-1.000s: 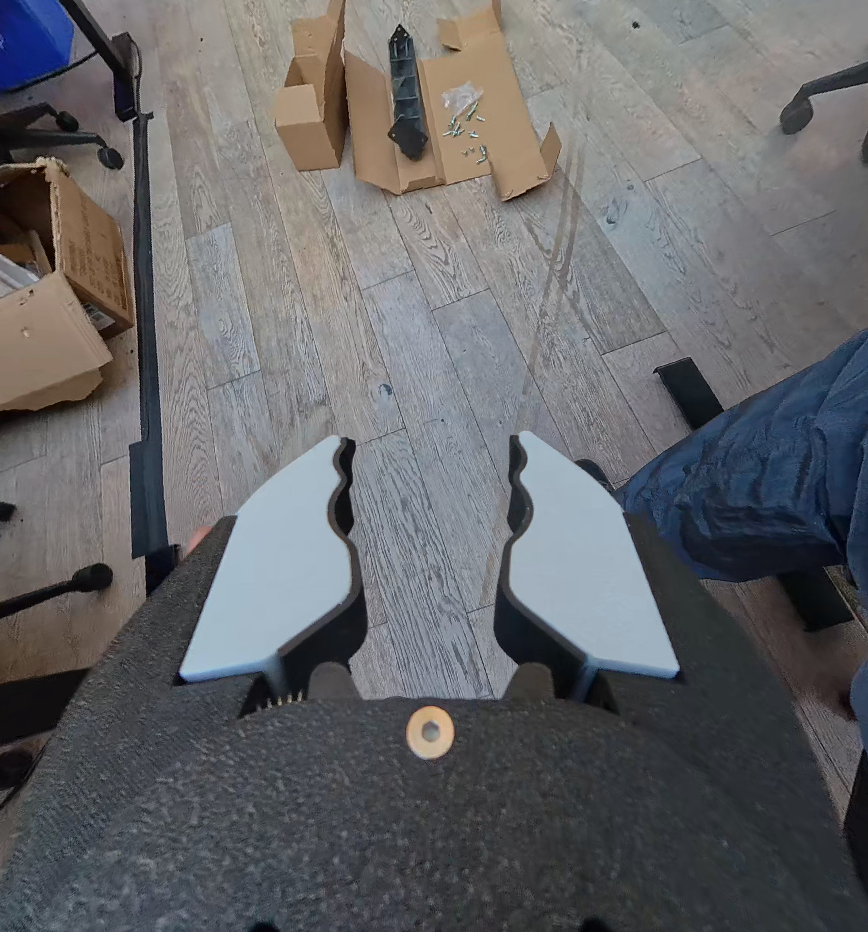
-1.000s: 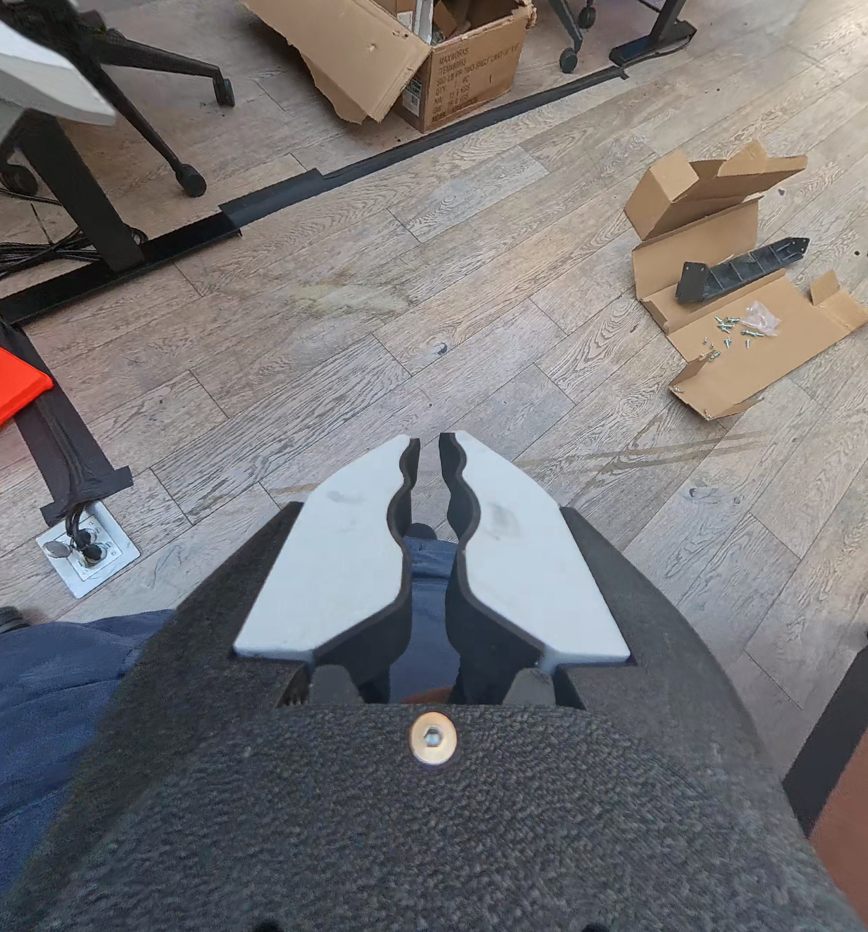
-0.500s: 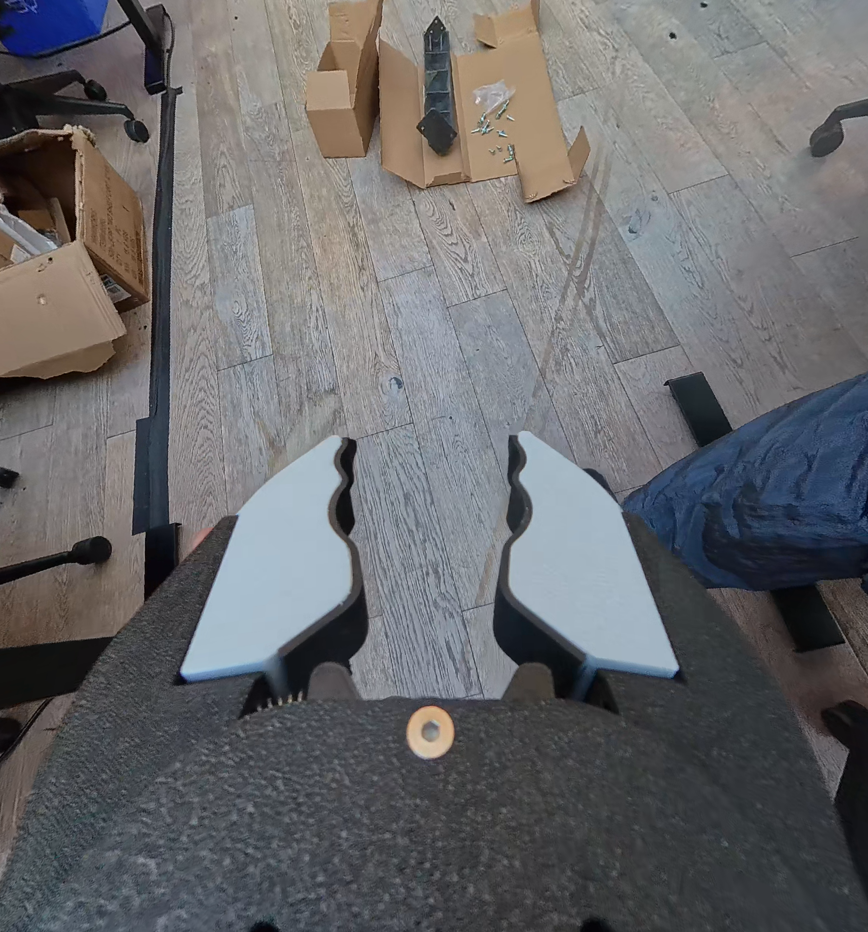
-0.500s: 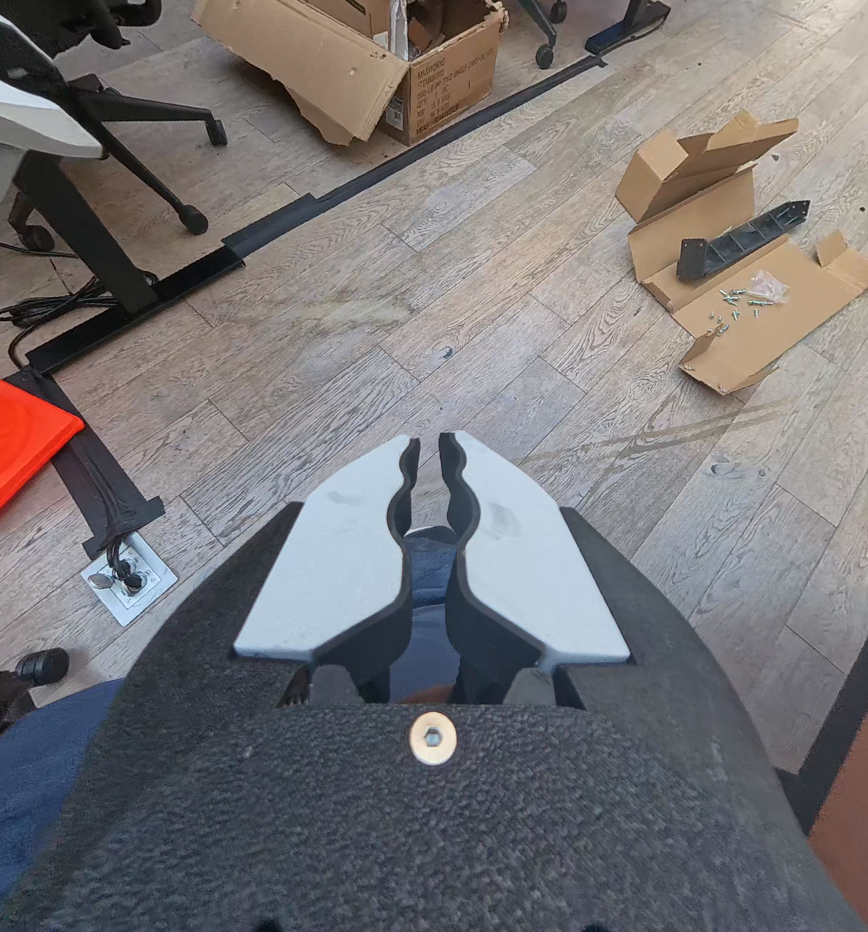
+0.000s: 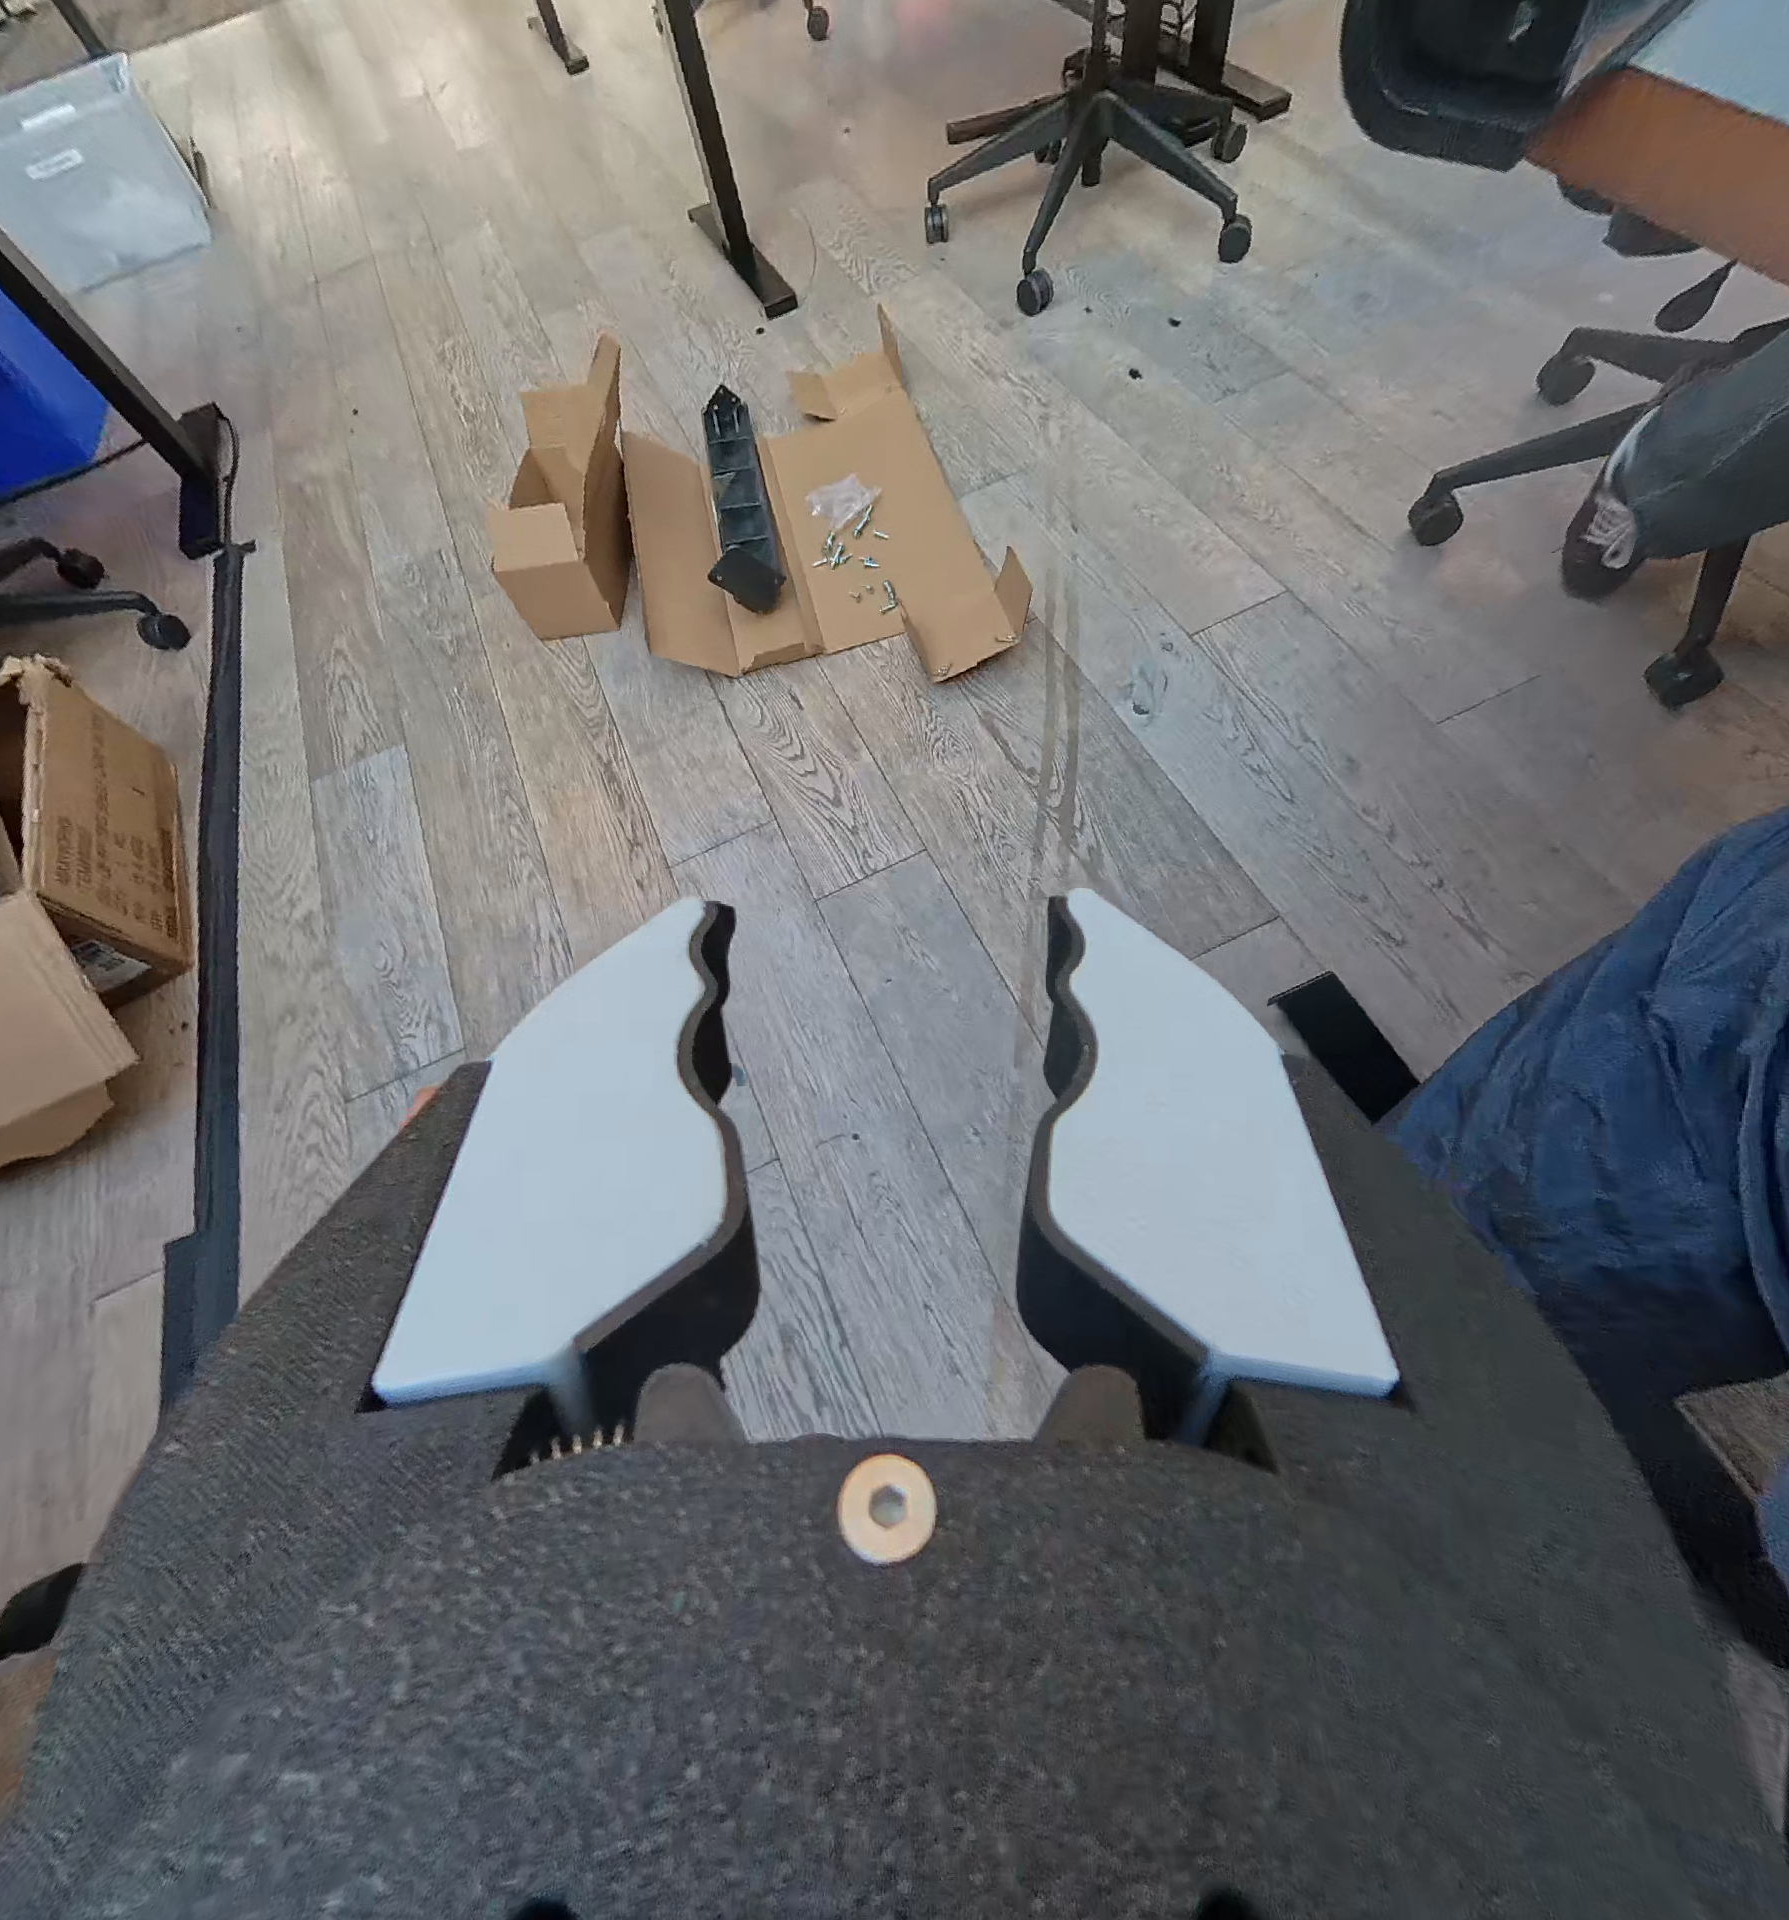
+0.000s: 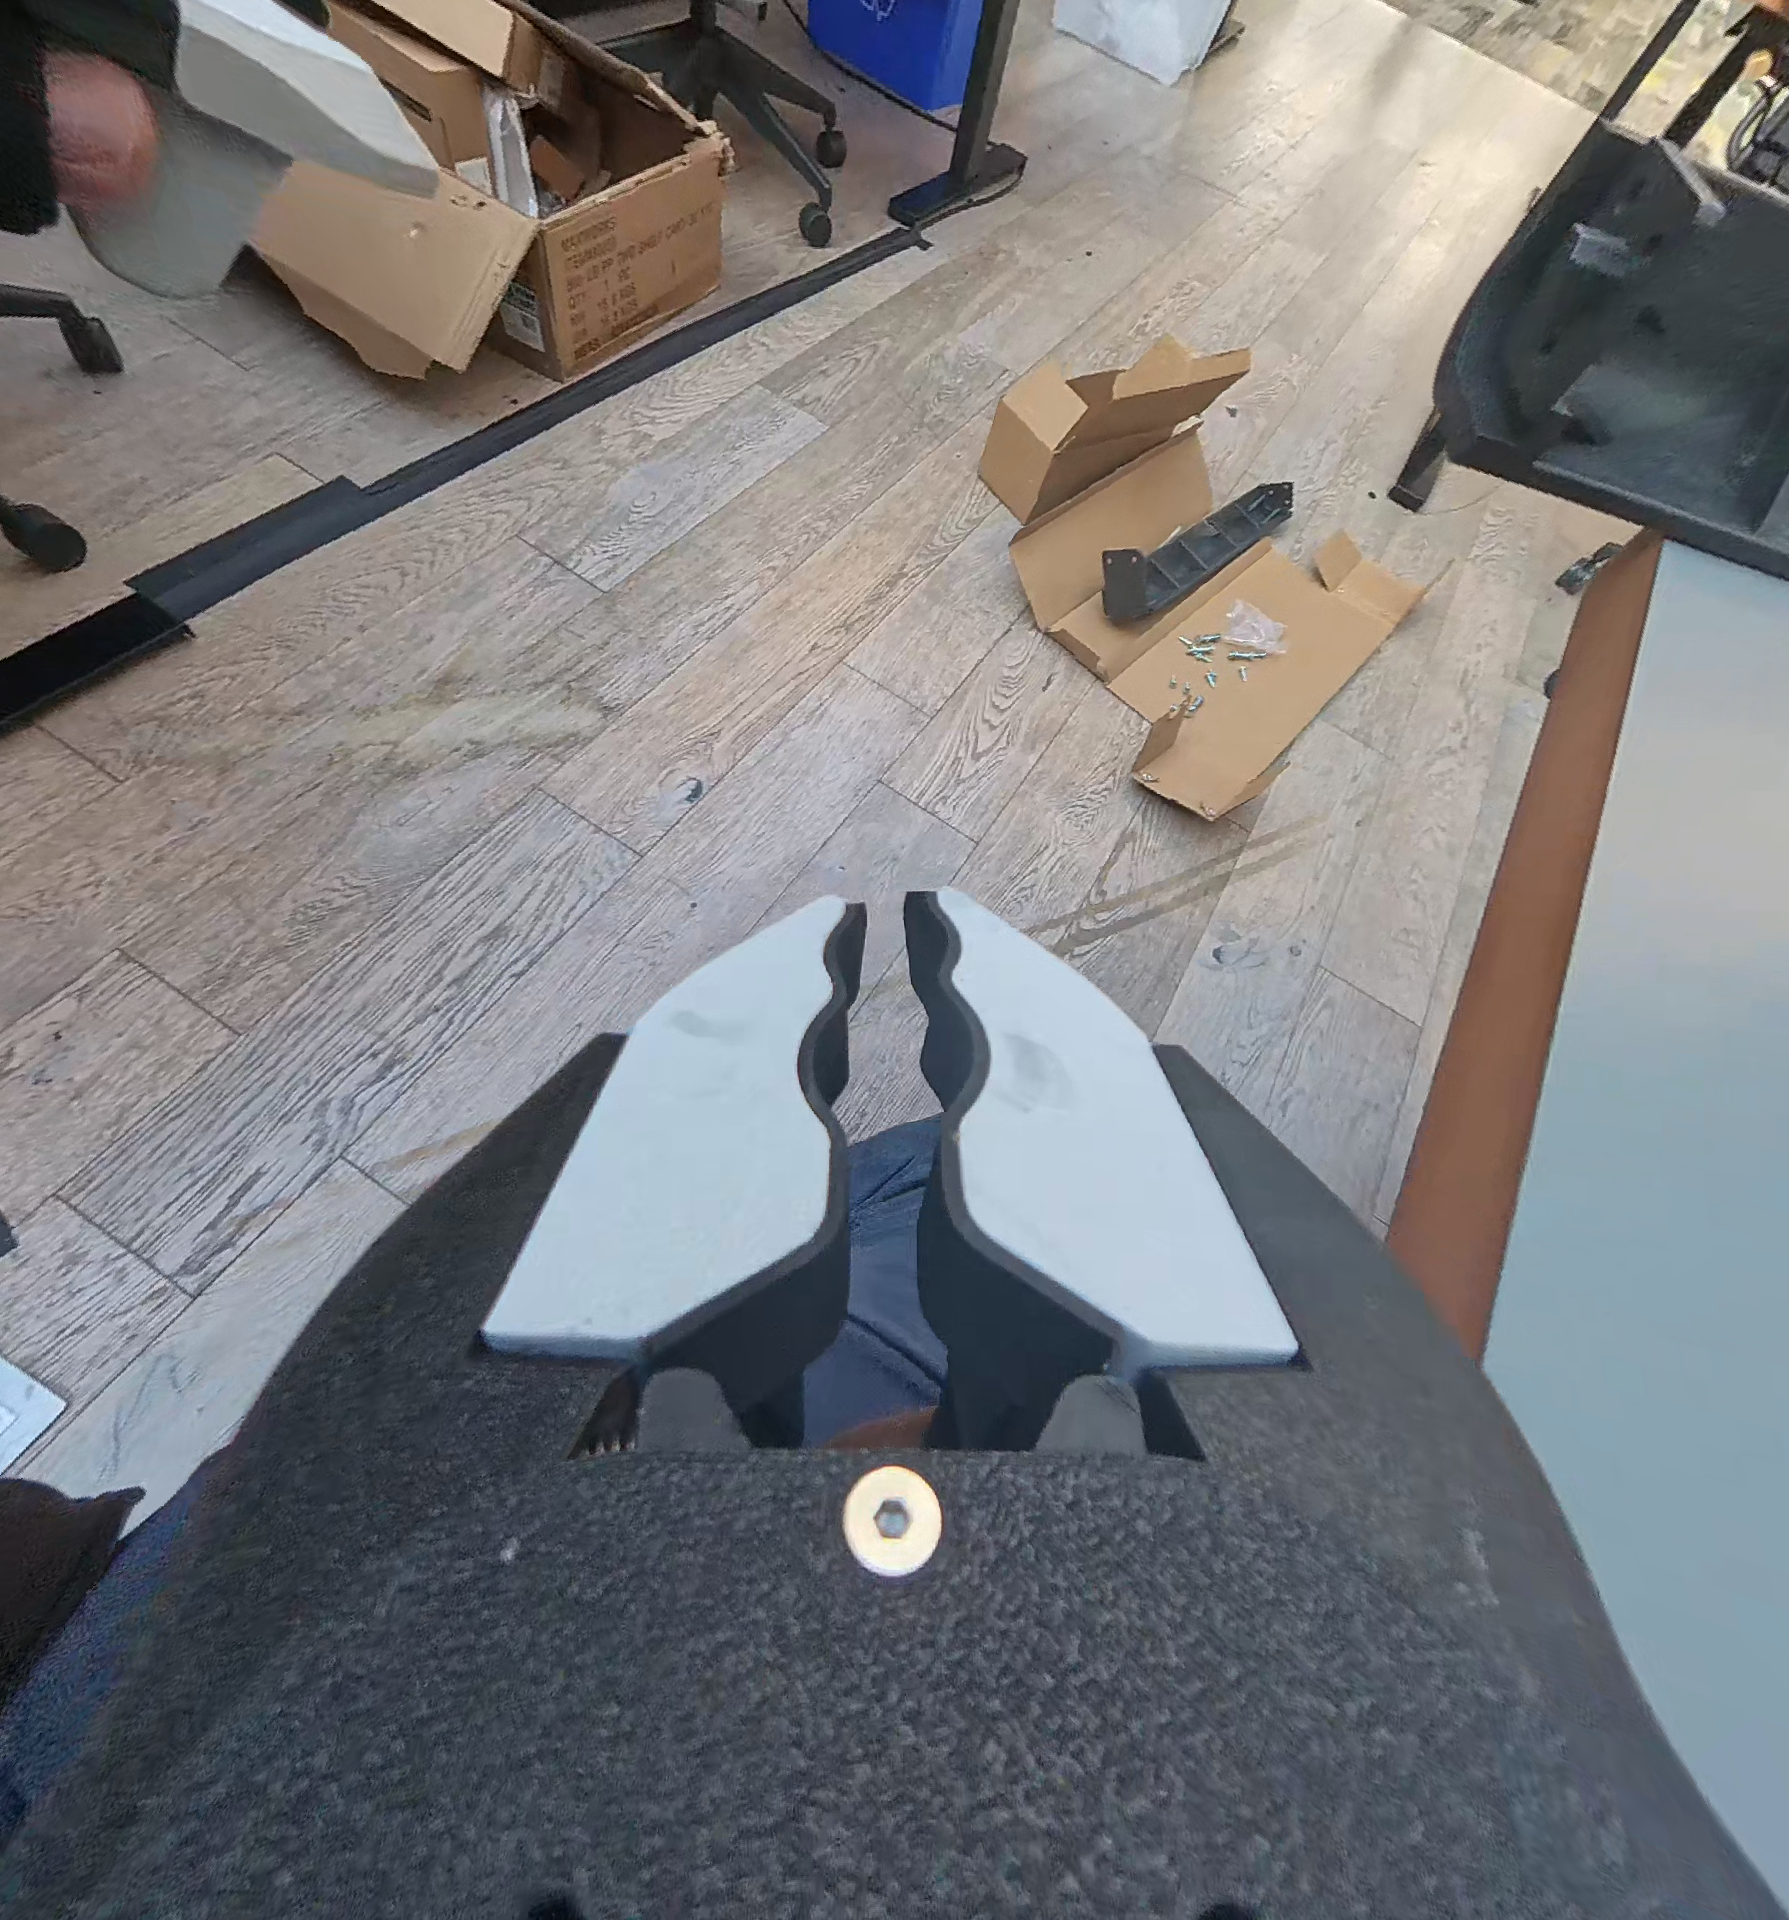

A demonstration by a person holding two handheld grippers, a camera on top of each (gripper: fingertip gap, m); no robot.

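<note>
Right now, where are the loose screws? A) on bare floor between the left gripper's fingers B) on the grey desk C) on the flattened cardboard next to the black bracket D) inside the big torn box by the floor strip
C: the small screws lie scattered on the flattened cardboard, just beside the black bracket; the right wrist view shows the same.

Your left tool (image 5: 885, 914) hangs above the wooden floor (image 5: 869, 790) with its jaws spread wide and nothing between them. Your right tool (image 6: 885, 914) has its jaws nearly together, only a narrow gap left, gripping nothing. Well ahead lies a flattened cardboard box (image 5: 859, 540) carrying a black bracket (image 5: 736, 499) and loose screws (image 5: 854, 551).
</note>
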